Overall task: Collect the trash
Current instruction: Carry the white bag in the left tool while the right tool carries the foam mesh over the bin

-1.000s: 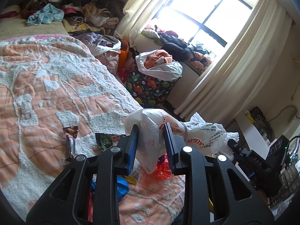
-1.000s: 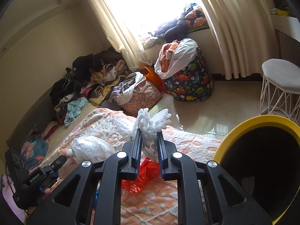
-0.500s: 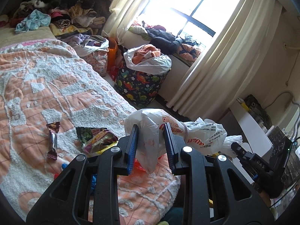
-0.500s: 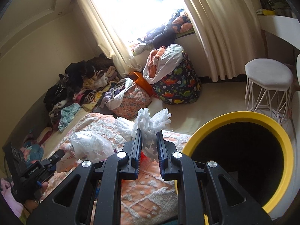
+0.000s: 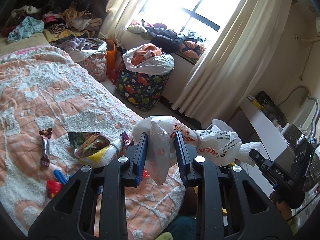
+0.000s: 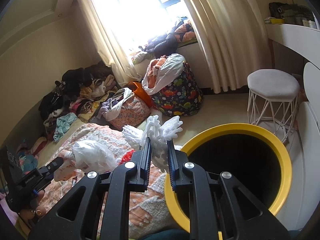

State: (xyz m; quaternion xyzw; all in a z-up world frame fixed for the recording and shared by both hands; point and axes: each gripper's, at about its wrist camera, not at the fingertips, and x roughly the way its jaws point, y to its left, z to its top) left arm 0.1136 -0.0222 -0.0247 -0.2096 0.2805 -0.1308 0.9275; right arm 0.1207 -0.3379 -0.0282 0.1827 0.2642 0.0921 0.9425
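Left gripper (image 5: 161, 152) clamps one white plastic bag (image 5: 186, 140) above the bed (image 5: 60, 92) (three wrappers (image 5: 90, 146) lie there); right gripper (image 6: 159, 156) pinches one foam net (image 6: 158, 134) beside one yellow-rimmed bin (image 6: 280, 150).

The plastic bag (image 5: 160, 152) sits between the fingers of the left gripper (image 5: 161, 138), above the near edge of the bed (image 5: 50, 92). On the bed, to the left of the bag, lie a snack wrapper (image 5: 90, 144) and, further left, a candy wrapper (image 5: 45, 146). Past the bed, a fabric bin (image 5: 144, 88) stands on the floor below the window (image 5: 192, 2), with clothes in it. The foam piece (image 6: 158, 134) sits between the fingers of the right gripper (image 6: 158, 146). The trash can (image 6: 236, 168) is just right of it, beside the bed. A stool (image 6: 273, 92) stands behind the trash can
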